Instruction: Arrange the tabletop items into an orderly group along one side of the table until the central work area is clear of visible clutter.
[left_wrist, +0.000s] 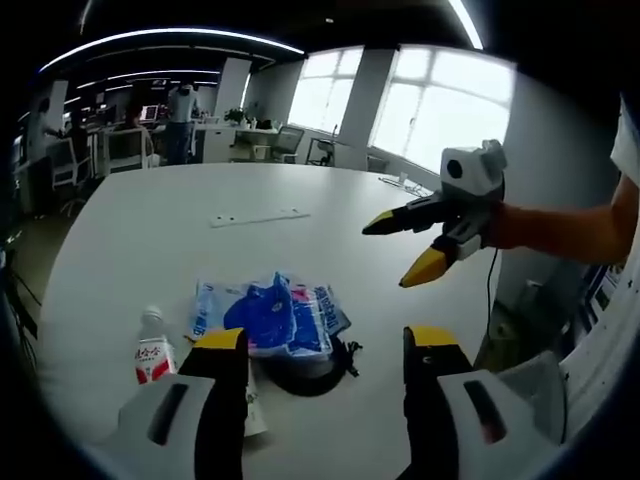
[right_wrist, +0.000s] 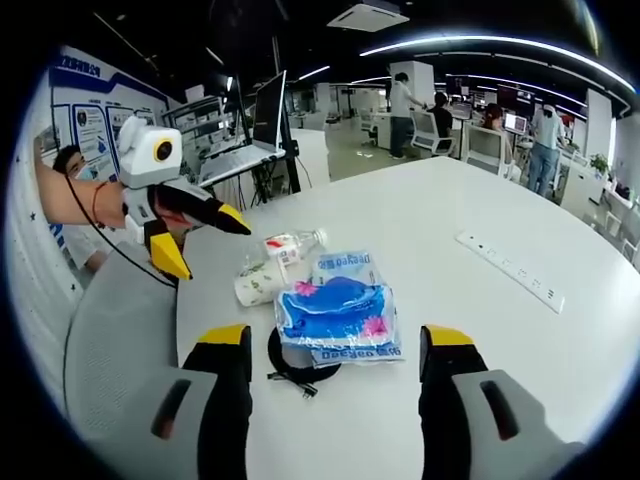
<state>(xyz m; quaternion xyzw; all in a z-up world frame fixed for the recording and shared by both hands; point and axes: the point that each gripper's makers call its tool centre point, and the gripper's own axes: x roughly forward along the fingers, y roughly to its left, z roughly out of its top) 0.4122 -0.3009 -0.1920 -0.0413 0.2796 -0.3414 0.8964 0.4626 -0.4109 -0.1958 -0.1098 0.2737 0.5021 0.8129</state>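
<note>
A blue and white plastic packet (left_wrist: 270, 315) (right_wrist: 340, 305) lies on the white table (left_wrist: 150, 240) (right_wrist: 450, 210), partly over a black coiled cable (left_wrist: 310, 372) (right_wrist: 295, 365). Beside it lie a small bottle with a red label (left_wrist: 153, 352) (right_wrist: 290, 245) and a white cup on its side (right_wrist: 258, 283). My left gripper (left_wrist: 325, 345) (right_wrist: 205, 245) hovers open near the table edge, short of the pile. My right gripper (right_wrist: 335, 345) (left_wrist: 400, 248) hangs open in the air on the pile's other side. Neither holds anything.
A white power strip (left_wrist: 258, 217) (right_wrist: 510, 270) lies alone farther out on the table. A monitor (right_wrist: 270, 110) and desks stand beyond the table edge, with people and chairs (right_wrist: 485, 145) in the background. Windows (left_wrist: 440, 110) line the far wall.
</note>
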